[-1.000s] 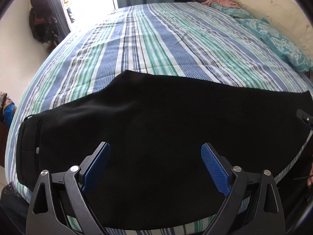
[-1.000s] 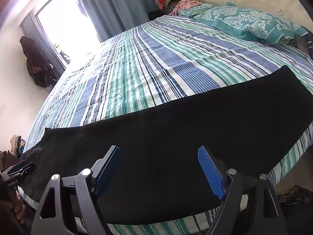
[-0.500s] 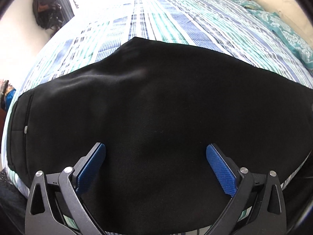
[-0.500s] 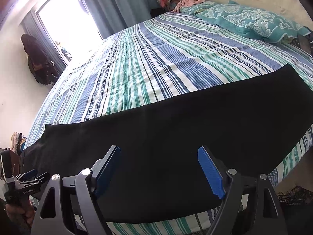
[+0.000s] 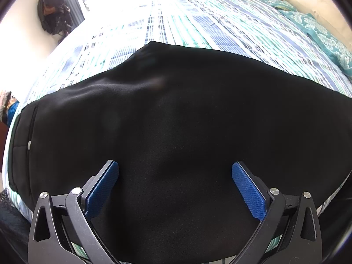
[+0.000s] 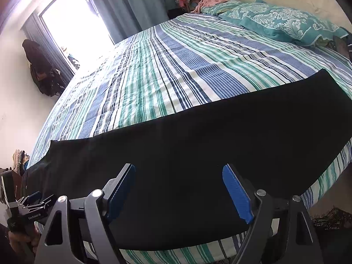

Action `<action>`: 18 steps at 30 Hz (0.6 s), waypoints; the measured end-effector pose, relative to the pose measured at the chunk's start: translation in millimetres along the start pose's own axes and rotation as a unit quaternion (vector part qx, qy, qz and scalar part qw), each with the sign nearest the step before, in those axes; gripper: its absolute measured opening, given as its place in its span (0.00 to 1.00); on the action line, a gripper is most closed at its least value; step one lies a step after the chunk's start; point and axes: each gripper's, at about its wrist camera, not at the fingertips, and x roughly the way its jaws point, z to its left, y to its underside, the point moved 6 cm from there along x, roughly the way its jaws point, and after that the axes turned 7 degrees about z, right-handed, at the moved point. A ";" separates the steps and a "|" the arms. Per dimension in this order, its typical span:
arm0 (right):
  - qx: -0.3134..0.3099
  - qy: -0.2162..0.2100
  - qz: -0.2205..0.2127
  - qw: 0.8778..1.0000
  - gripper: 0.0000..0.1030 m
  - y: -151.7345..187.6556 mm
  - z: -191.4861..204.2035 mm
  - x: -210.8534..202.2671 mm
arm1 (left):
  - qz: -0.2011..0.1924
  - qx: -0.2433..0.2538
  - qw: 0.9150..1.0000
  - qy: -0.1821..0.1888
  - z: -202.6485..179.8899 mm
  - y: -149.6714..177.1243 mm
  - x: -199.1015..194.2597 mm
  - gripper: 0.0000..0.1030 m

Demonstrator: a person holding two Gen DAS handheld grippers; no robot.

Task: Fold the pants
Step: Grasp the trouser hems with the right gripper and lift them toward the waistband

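I hold my left tool [image 5: 175, 176] low over the pants [image 5: 187, 121], its blue pads [image 5: 102, 189] spread wide apart with nothing pinched between them; black cloth fills the gap below, and I cannot tell whether the tips touch it. My right tool [image 6: 178, 187] hangs over the pants [image 6: 198, 154] too, further along the leg, and its pads [image 6: 236, 194] also stand apart, gripping nothing. The pants lie flat along the near edge of the bed [image 6: 165, 70], on the striped blue, green and white sheet [image 5: 198, 22], stretched from side to side. In the left view the waistband [image 5: 22, 145] sits at the left end, with a small pale button [image 5: 29, 145] on it, and the cloth rises to a point at the far edge near the middle. In the right view the leg runs to a squared hem at the right [image 6: 325, 74], close to the bed's edge. At the lower left of that view I can see my left tool [image 6: 35, 200] beside the waist end, with my hand [image 6: 19, 242] under it. A teal patterned pillow [image 6: 281, 22] lies at the head of the bed, well apart from the pants, with a pink garment [image 6: 211, 0] beyond it. Curtains [image 6: 136, 6] hang beside a bright window [image 6: 74, 22], and a dark bag [image 6: 41, 68] hangs on the wall to its left.
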 end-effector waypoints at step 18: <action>0.020 -0.033 0.010 0.999 0.79 -18.2 -14.6 -6.8 | -0.002 0.003 1.000 0.002 1.5 0.4 -0.2 1.00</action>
